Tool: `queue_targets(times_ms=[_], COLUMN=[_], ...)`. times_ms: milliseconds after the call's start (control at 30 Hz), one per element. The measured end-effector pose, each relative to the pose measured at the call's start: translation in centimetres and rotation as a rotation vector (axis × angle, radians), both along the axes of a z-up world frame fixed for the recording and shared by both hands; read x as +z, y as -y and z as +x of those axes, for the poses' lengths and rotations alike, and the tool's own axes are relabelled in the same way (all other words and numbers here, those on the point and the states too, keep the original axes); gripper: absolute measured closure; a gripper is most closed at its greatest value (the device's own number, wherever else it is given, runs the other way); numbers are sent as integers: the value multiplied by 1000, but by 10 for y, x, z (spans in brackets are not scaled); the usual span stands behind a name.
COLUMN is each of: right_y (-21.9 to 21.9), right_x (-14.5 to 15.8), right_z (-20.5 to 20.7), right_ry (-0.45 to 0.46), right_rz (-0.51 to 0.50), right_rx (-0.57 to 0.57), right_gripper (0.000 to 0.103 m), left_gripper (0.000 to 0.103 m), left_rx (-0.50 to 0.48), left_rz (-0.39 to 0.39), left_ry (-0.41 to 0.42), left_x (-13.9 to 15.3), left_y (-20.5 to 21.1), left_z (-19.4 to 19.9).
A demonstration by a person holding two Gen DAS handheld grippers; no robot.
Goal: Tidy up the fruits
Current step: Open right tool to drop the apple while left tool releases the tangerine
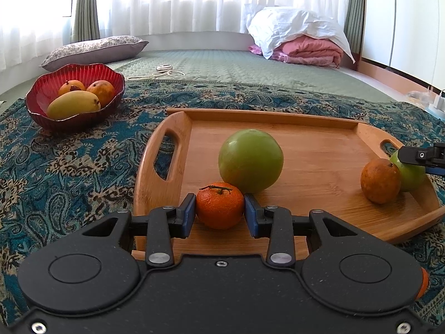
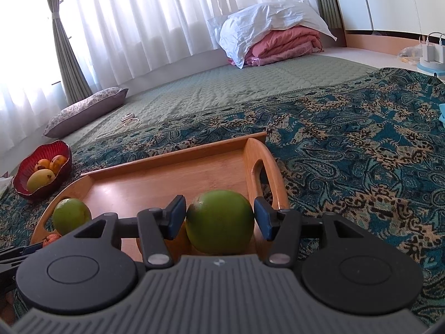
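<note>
A wooden tray [image 1: 319, 128] lies on the patterned cloth. My left gripper [image 1: 220, 215] is shut on a small orange mandarin [image 1: 219, 207] at the tray's near edge. A big green fruit [image 1: 250, 161] stands just behind it. A brownish orange fruit [image 1: 380, 181] sits at the tray's right. My right gripper [image 2: 219, 217] is shut on a second green fruit [image 2: 219, 221] by the tray's right handle [image 2: 262, 172]; it also shows in the left wrist view [image 1: 411, 176]. The first green fruit [image 2: 71, 215] shows at the left of the right wrist view.
A red bowl [image 1: 41, 94] with a mango and two orange fruits stands left of the tray, also in the right wrist view [image 2: 25, 167]. A pillow [image 1: 94, 51], a cord [image 1: 164, 71] and folded bedding [image 1: 306, 44] lie on the mat behind.
</note>
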State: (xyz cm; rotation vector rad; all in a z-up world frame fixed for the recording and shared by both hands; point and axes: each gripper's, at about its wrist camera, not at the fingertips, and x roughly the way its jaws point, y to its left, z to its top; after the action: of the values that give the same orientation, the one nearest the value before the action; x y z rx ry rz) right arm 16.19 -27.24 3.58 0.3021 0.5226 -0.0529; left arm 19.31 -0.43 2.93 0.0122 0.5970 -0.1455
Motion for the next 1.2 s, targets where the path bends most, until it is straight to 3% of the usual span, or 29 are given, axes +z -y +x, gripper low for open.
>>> queue_targets(times_ms=[400,533,833,967,1200], right_y=[1,-2,-3,-8,-17], right_x=[5,9,16,18,13], right_z=[17,15,0,-12,-44], right_ry=[-7,5,34,53,105], right_rz=[7,-6,-12,-48,-103], right_rx=[-12,-3,12,30,46], right_gripper=[41,30,21,16,13], left_gripper=[66,57,29,22,20], left_rx=[17,13,11,-7,-38], left_rz=[-7,4,-7,-14,-29], left_ry=[-1,13,52,72,84], left_x=[1,3,13,19,24], left_y=[-2,-2,-3,-4,-3], left_z=[11,8,-10,-24,-50])
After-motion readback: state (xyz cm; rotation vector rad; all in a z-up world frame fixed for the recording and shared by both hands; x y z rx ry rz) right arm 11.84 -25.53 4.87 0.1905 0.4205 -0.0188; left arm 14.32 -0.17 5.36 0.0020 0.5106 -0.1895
